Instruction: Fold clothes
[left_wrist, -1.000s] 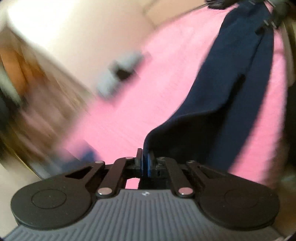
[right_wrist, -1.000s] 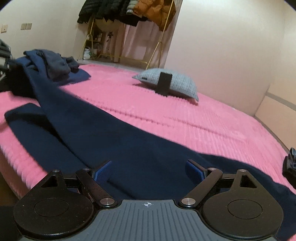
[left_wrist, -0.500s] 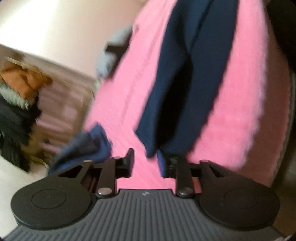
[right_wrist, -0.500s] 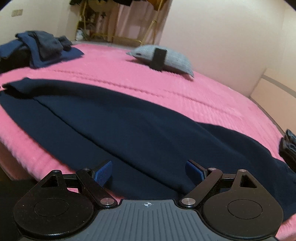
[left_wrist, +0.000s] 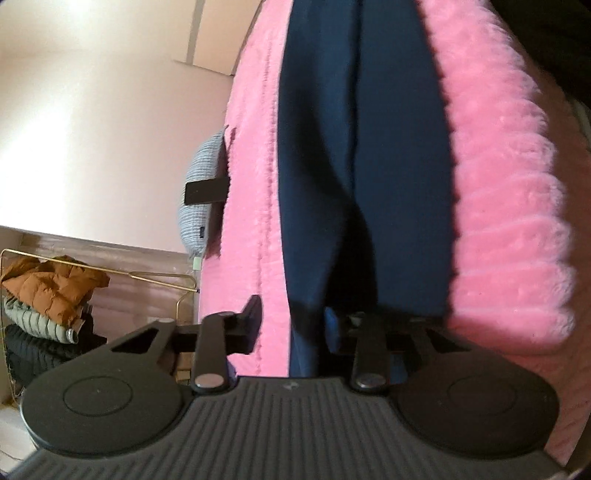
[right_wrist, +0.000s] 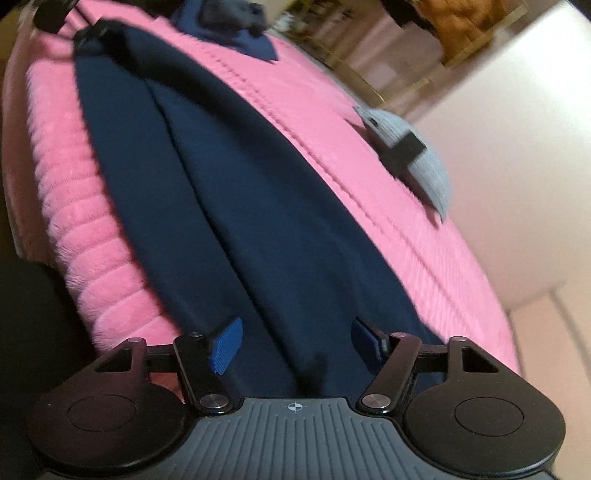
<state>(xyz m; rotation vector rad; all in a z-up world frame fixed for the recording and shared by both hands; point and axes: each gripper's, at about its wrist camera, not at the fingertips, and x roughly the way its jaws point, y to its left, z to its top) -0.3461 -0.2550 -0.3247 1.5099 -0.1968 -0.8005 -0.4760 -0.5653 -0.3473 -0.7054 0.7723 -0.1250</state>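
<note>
A long navy garment (right_wrist: 258, 206) lies stretched flat along a bed covered in a fluffy pink blanket (right_wrist: 85, 236), with a grey pillow (right_wrist: 417, 155) further back (a beige wall behind). The left claw (left_wrist: 291, 325) and right claw (right_wrist: 295, 343) have both just been closing, jaws apart astride opposite ends of the cloth, neither pinching it. A rack of coats (left_wrist: 48, 291) stands beside the bed.

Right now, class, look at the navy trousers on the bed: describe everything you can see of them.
The navy trousers are dark blue, of soft matte cloth, laid out long and nearly flat on the pink bedspread, their two legs side by side with a seam-like line between. One end lies between the open fingers of the right gripper, whose jaws have just been closing; the other lies between the fingers of the left gripper, also just closing, not clamped. A slight fold runs along one edge.
</note>
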